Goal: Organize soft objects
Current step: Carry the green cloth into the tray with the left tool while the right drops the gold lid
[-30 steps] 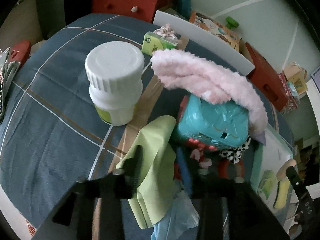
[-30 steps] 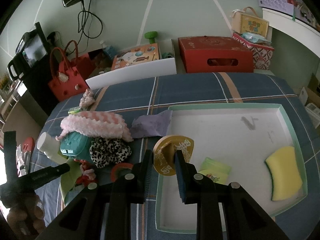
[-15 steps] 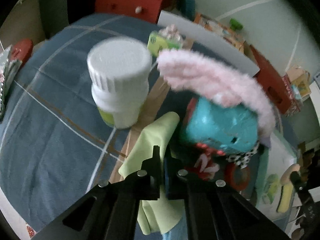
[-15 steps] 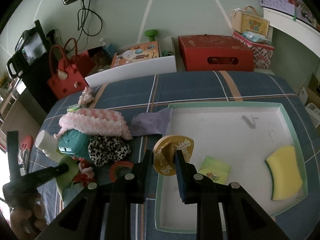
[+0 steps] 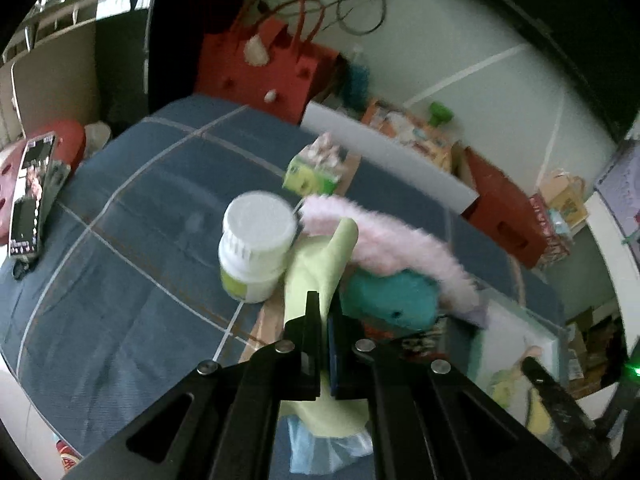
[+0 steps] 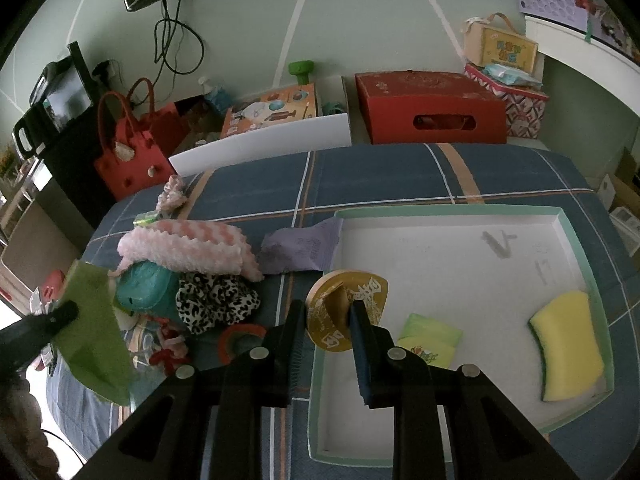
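The green cloth (image 5: 320, 264) has risen off the bed (image 5: 132, 248), pinched in the left tool (image 5: 325, 312), while the right tool (image 6: 329, 312) still clamps one gold disc (image 6: 344, 308) beside the tray (image 6: 576, 240) holding one sponge (image 6: 568, 344) and one packet (image 6: 432, 340).

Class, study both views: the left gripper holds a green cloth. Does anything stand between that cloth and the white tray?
Yes. The green cloth hangs from the left gripper. Between it and the tray lie the leopard scrunchie and the right gripper, shut on a gold fan at the tray's edge.
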Demonstrator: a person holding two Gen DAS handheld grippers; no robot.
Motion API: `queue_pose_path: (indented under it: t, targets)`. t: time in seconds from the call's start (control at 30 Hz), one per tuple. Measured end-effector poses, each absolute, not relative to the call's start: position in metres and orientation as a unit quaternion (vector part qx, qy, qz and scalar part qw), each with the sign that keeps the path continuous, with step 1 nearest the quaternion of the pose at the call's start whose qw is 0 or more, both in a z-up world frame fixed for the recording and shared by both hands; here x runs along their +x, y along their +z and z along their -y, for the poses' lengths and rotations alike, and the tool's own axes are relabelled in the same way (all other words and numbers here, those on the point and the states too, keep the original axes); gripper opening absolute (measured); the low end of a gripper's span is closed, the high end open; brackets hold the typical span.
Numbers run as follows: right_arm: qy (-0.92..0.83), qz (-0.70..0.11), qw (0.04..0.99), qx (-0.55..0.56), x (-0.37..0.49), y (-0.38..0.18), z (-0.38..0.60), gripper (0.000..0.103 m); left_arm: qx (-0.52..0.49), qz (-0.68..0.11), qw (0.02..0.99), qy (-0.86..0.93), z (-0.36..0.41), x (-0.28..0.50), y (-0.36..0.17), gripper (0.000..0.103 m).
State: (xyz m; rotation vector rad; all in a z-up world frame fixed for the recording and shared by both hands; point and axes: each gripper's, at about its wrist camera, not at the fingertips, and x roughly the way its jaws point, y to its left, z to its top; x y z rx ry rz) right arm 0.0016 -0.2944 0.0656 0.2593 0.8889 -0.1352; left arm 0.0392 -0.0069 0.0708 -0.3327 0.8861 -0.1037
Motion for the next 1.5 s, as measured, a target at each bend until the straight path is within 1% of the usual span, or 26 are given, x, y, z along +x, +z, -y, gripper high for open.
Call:
queue_pose_path:
  t: [0.3, 0.57, 0.7, 0.9, 1.17, 1.23, 1.33, 1.37, 1.4, 1.43, 1.47, 1.5]
  targets:
    - [-0.084, -0.405, 0.899, 0.147, -0.006, 0.078, 0.318, 0.024, -0.133, -0.343, 0.922, -0.119, 0.037, 0.016, 0.151, 0.002]
    - [-0.122, -0.381, 0.900, 0.174, -0.014, 0.085, 0.360, 0.024, -0.105, -0.336, 0.911, -0.215, 0.106, 0.024, 0.169, 0.002]
    - [-0.152, -0.369, 0.897, 0.188, -0.022, 0.084, 0.390, 0.024, -0.093, -0.344, 0.898, -0.258, 0.147, 0.030, 0.163, 0.002]
    - [-0.186, -0.360, 0.890, 0.208, -0.033, 0.077, 0.425, 0.024, -0.071, -0.368, 0.873, -0.314, 0.208, 0.039, 0.138, 0.002]
    - [-0.227, -0.355, 0.876, 0.236, -0.038, 0.062, 0.463, 0.024, -0.043, -0.367, 0.853, -0.368, 0.275, 0.050, 0.114, 0.002]
    - [-0.233, -0.362, 0.870, 0.241, -0.037, 0.055, 0.468, 0.024, -0.034, -0.371, 0.851, -0.370, 0.286, 0.056, 0.101, 0.002]
    - [-0.237, -0.376, 0.863, 0.238, -0.034, 0.047, 0.468, 0.024, -0.030, -0.400, 0.837, -0.373, 0.295, 0.063, 0.073, 0.002]
    - [-0.238, -0.379, 0.862, 0.236, -0.034, 0.045, 0.468, 0.027, -0.029, -0.410, 0.833, -0.370, 0.296, 0.066, 0.065, 0.002]
    - [-0.241, -0.384, 0.861, 0.231, -0.033, 0.043, 0.468, 0.027, -0.026, -0.423, 0.829, -0.364, 0.297, 0.068, 0.055, 0.003]
    - [-0.242, -0.386, 0.861, 0.227, -0.032, 0.042, 0.467, 0.027, -0.022, -0.434, 0.825, -0.360, 0.298, 0.070, 0.047, 0.008]
    - [-0.243, -0.387, 0.861, 0.223, -0.031, 0.042, 0.466, 0.027, -0.020, -0.441, 0.823, -0.357, 0.297, 0.071, 0.042, 0.015]
    - [-0.244, -0.389, 0.861, 0.220, -0.031, 0.042, 0.465, 0.028, -0.018, -0.447, 0.822, -0.351, 0.297, 0.072, 0.038, 0.042]
